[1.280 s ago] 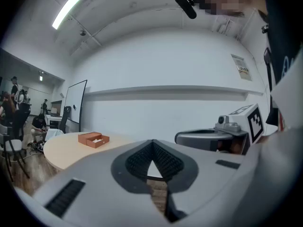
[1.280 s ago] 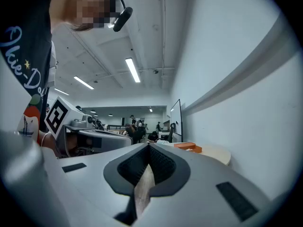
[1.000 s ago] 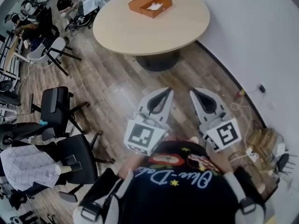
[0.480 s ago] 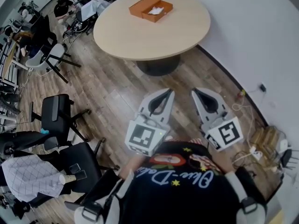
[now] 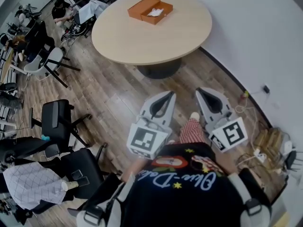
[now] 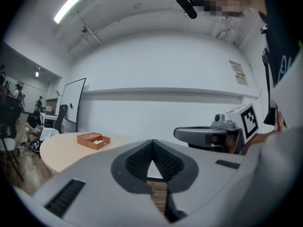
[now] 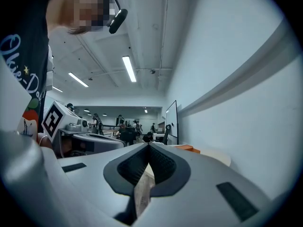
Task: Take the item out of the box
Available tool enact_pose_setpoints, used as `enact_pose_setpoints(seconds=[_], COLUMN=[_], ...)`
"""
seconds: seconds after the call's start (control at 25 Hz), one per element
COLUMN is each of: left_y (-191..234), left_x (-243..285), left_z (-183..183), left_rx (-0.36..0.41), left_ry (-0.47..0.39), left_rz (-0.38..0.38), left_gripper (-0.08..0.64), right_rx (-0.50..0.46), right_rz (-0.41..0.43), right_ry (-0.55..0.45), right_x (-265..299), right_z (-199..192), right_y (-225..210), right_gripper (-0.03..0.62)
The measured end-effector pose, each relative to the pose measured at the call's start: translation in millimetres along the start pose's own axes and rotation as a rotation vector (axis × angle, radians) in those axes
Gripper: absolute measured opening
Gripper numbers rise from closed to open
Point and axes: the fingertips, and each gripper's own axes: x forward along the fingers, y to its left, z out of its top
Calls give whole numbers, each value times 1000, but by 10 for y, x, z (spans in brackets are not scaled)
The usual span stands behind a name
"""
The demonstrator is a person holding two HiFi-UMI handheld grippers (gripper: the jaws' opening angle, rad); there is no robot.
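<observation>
Nothing of the task is done yet. The white item (image 5: 155,12) lies in the open orange box (image 5: 143,5) on the round worktop (image 5: 142,41), well apart from both grippers. The left gripper (image 5: 169,94) and right gripper (image 5: 200,91) have their fingers closed on nothing, so approach, grasp and lift-out all remain.

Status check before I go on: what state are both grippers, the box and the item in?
left gripper: shut, empty
right gripper: shut, empty
orange box: open, resting on the round table
white item: lying inside the open box
</observation>
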Motion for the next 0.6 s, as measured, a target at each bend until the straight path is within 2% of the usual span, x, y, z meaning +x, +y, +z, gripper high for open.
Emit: enact_pose_setpoints(seconds=[0.6], left_y=[479], left_x=[909], left_z=[97], left_rx=[15], left_ry=[23], left_rz=[78], left_gripper=[-15], right_rx=[41], right_rz=[77], right_ry=[-32], right_x=[633], right_z=[34], right_y=[-937], right_gripper=[-2])
